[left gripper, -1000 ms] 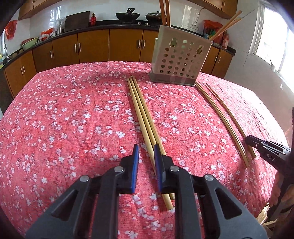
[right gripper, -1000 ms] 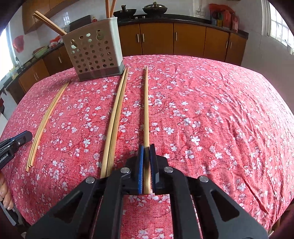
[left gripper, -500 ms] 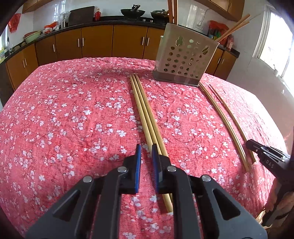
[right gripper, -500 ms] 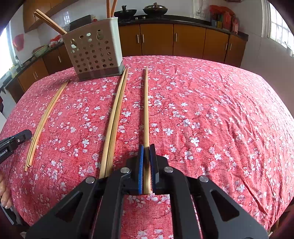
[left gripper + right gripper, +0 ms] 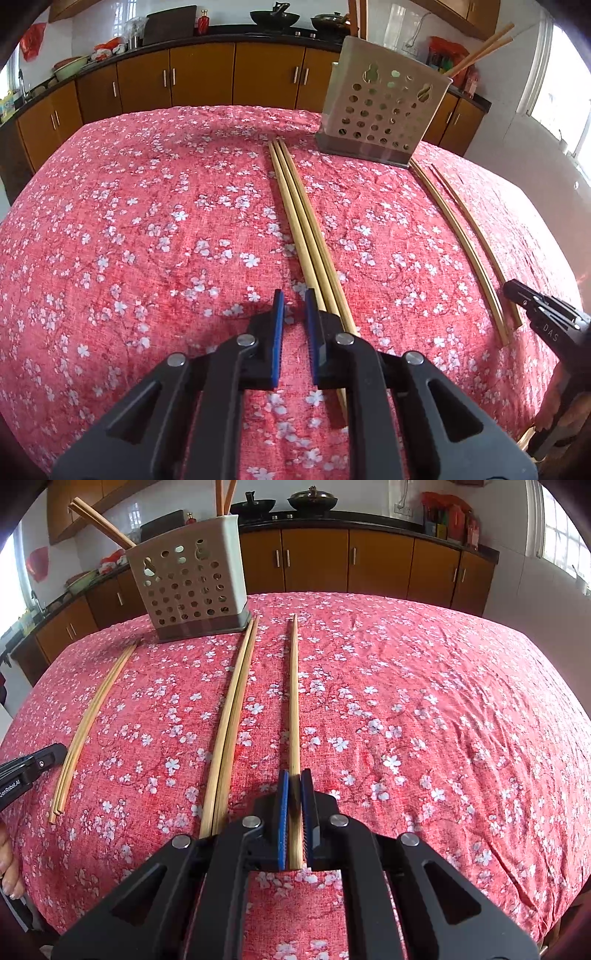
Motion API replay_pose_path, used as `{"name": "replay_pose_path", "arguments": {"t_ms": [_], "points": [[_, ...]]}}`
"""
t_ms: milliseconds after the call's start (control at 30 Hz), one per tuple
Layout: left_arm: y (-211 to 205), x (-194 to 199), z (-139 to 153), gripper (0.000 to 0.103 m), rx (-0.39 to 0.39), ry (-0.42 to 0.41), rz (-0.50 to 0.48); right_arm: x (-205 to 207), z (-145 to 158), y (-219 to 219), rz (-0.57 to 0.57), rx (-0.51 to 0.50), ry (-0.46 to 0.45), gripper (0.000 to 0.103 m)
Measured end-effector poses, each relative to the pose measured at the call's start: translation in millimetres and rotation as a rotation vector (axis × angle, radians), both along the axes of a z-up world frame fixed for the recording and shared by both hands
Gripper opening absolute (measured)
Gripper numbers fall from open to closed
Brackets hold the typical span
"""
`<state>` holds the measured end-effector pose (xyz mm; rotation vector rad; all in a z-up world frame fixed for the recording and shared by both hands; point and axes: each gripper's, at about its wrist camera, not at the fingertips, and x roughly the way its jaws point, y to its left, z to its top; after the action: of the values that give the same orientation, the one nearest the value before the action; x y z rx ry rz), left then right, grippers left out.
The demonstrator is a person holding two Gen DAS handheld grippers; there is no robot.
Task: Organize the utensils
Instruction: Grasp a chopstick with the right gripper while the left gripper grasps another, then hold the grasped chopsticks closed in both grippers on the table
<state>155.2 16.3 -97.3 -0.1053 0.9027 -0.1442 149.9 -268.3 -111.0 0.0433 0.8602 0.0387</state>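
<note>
Three chopsticks lie side by side on the red flowered cloth, running toward the perforated utensil holder. My left gripper sits just left of their near ends, nearly shut, with only cloth showing in the narrow gap; the sticks pass under its right finger. My right gripper is shut on the near end of a single chopstick lying on the cloth. A pair of chopsticks lies to its left. The holder has several chopsticks standing in it.
The right gripper shows at the left wrist view's right edge, the left gripper at the other view's left edge beside the three chopsticks. Brown cabinets and a counter with pans stand behind the table.
My left gripper's jaws have narrowed slightly and its view has shifted a little. The right gripper holds the same chopstick in the same place.
</note>
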Motion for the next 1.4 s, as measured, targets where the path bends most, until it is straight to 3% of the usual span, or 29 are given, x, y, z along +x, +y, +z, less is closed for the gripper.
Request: {"name": "replay_pose_path", "arguments": {"t_ms": [133,367,600,833,1033,1400], "points": [[4,-2,5,0.013,-0.068,-0.002,-0.014,0,0,-1,0.000,-0.001,-0.002,0.008],[-12,0,-1,0.012,0.000,0.029,-0.032,0,0,-1,0.000,0.001,-0.001,0.008],[2,15,0,0.008,0.075,0.018,0.039,-1,1,0,-0.002,-0.006,-0.005,0.008],[41,13,0,0.009,0.051,0.014,0.067,-2,3,-11,-0.019,-0.043,-0.022,0.008],[38,3,-2,0.009,0.083,-0.031,0.053,-3,2,-8,-0.021,-0.071,-0.039,0.008],[42,1,0,0.009,0.046,-0.028,0.062,-4,1,-9,-0.019,-0.062,-0.040,0.008]]}}
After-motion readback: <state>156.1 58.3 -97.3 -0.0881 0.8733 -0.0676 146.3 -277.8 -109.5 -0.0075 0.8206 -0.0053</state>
